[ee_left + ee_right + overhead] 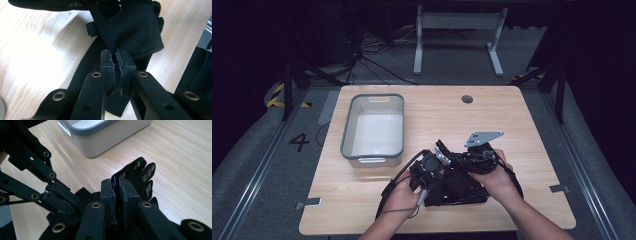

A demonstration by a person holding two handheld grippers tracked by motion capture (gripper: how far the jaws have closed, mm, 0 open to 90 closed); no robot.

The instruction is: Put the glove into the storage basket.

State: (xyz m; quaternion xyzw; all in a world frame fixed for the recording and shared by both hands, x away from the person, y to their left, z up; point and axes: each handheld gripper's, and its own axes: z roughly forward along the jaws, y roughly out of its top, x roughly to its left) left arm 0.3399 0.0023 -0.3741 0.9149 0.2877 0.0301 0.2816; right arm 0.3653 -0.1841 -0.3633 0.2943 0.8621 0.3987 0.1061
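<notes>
Black glove [457,182] fabric is pinched by the left tool [116,62] and, it seems, by the right tool [117,187], the glove being held low over the desk [522,130] near the grey bin [374,127].

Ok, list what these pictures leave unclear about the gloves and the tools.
- High view: the gloves merge into one dark heap under the hands, so their count stays unclear.
- Left gripper view: the glove is cut off at the top edge; the left tool hides its cuff.
- Right gripper view: the right tool covers the glove's palm.
- The bin floor is glare-washed.
</notes>
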